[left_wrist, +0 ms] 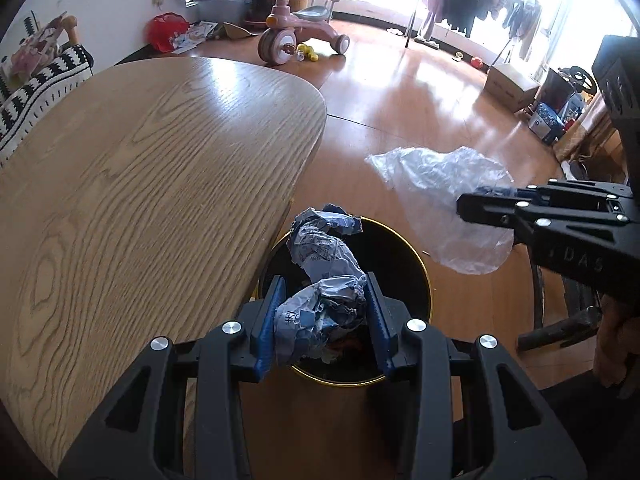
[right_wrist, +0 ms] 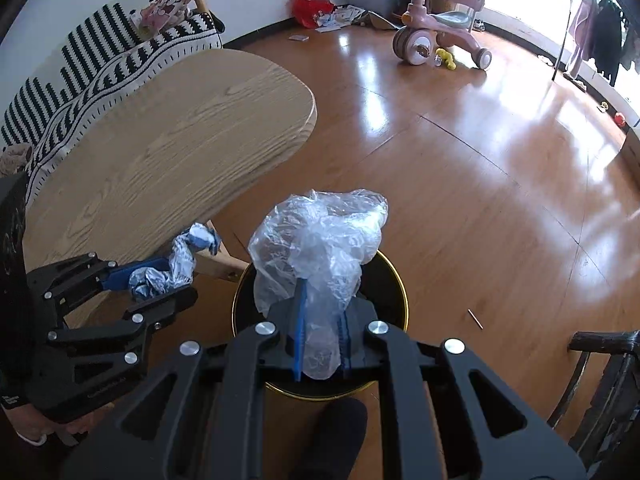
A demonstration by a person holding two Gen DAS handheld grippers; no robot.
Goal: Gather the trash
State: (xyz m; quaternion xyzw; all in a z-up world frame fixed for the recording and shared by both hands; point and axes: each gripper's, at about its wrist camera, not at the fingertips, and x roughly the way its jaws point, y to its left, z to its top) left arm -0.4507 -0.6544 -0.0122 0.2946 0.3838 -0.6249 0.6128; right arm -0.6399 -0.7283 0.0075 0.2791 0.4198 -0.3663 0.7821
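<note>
A crumpled blue-and-white paper wrapper sits clamped between the blue pads of my left gripper, held over a black bin with a gold rim on the floor. My right gripper is shut on a clear crinkled plastic bag, which hangs above the same bin. In the left wrist view the right gripper reaches in from the right with the bag draped off its tip. In the right wrist view the left gripper with the wrapper is at the left.
An oval wooden table borders the bin on the left. A striped black-and-white sofa lies behind it. A pink tricycle and small toys stand on the shiny wood floor. A dark chair is at the right. A small stick lies on the floor.
</note>
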